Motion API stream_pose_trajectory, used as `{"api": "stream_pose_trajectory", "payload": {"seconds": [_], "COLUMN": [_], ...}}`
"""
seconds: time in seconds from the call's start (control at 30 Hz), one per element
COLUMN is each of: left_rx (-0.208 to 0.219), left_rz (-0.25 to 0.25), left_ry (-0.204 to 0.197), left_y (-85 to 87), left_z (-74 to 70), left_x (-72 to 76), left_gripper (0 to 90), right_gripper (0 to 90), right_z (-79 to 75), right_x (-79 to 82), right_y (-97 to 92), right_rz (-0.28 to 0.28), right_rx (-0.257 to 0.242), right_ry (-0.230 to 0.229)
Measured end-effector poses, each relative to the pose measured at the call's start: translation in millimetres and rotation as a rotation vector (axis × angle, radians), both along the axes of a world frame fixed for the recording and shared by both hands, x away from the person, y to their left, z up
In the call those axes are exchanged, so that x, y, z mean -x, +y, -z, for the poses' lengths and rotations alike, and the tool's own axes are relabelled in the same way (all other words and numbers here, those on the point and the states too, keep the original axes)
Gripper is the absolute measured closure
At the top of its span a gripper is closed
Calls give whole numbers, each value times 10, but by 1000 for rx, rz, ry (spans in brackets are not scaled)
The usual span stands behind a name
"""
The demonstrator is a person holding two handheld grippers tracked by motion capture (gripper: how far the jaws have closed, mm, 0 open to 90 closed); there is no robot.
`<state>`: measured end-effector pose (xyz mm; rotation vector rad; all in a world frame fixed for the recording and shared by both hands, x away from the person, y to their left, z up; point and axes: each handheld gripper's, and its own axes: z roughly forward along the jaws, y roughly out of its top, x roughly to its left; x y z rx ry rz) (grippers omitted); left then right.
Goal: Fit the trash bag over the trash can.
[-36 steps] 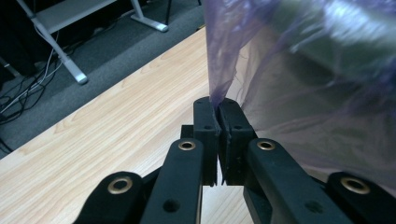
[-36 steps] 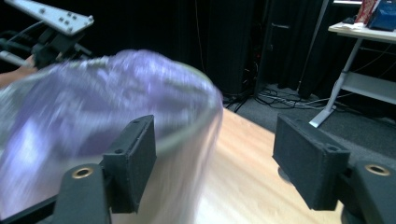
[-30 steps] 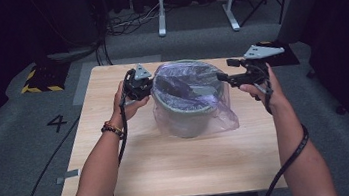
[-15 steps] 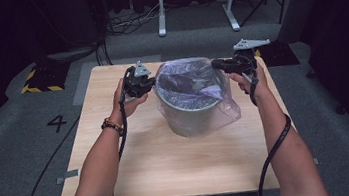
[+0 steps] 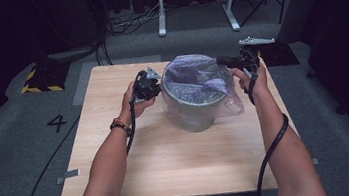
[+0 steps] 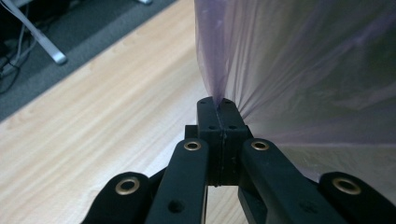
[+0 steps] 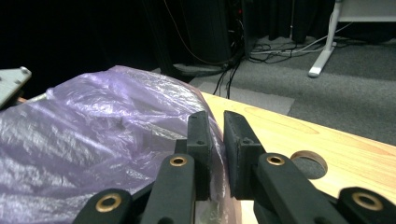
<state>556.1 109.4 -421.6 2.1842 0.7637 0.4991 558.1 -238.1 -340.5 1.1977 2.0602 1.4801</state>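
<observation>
The left gripper (image 6: 218, 105) is clamped tight on a pinch of the purple bag (image 6: 303, 70), the film drawn into a taut pleat at the closed tips. On the right gripper (image 7: 215, 122) the jaws have just been closing; a narrow gap is left between them, with the bag's edge (image 7: 93, 135) running into it, and a grip on the film is judged likely, though pad contact cannot be made out. The bag is draped over the rim of the grey bin (image 5: 195, 110), which stands at the far middle of the wooden table (image 5: 170, 164), between the two grippers. A tear at the left pinch is risked if the film is pulled hard against the rim; a slip from the right jaws is risked if the hold is shallow. The bin's inside is veiled by the plastic
</observation>
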Motion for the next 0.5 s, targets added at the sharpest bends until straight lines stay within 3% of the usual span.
{"api": "stream_pose_trajectory", "payload": {"seconds": [0.1,0.23,0.4,0.5], "left_rx": [32,38,26,-27], "left_rz": [-1,33,88,118], "left_ry": [16,37,43,41], "left_y": [3,28,74,117], "left_z": [45,107,144,193], "left_x": [3,46,169,252], "left_gripper": [900,900,900,900], "right_gripper": [815,815,814,809], "right_z": [-9,-11,-16,-26], "right_x": [-2,10,120,222], "right_y": [2,-40,-54,-50], "right_rz": [-3,-20,-52,-91], "right_rx": [15,-12,-25,-28], "right_ry": [7,37,57,71]}}
